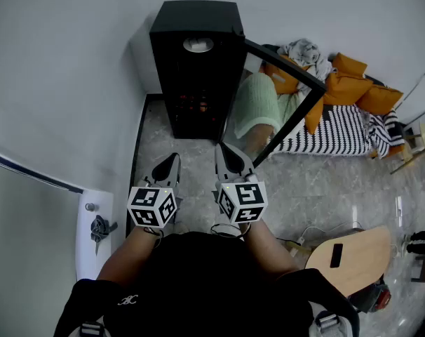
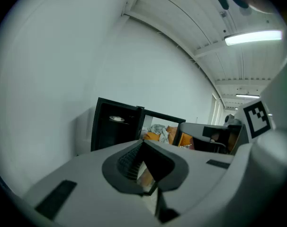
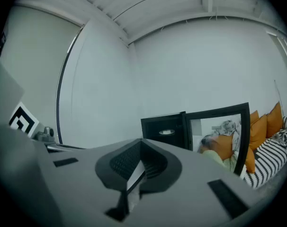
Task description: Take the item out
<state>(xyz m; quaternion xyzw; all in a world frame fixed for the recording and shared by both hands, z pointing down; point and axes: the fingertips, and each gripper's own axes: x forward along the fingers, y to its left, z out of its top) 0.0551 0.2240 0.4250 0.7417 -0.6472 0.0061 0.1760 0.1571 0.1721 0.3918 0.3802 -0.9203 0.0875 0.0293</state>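
Tall black cabinet (image 1: 198, 69), glass door (image 1: 282, 97) swung open. Dim reddish items (image 1: 198, 106) inside, probably light; grip by the sides. Left claw (image 1: 173, 158) and right claw (image 1: 222, 148) pressed together, empty.

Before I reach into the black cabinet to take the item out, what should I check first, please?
1. Cabinet door open: ok, it stands wide open.
2. Item in sight: cannot tell; a pale round thing shows near the top inside.
3. Left gripper ready to grasp: not ok, jaws together, nothing between them.
4. Right gripper ready to grasp: not ok, jaws together, empty.
5. Grippers at the cabinet: not ok, both are short of it.
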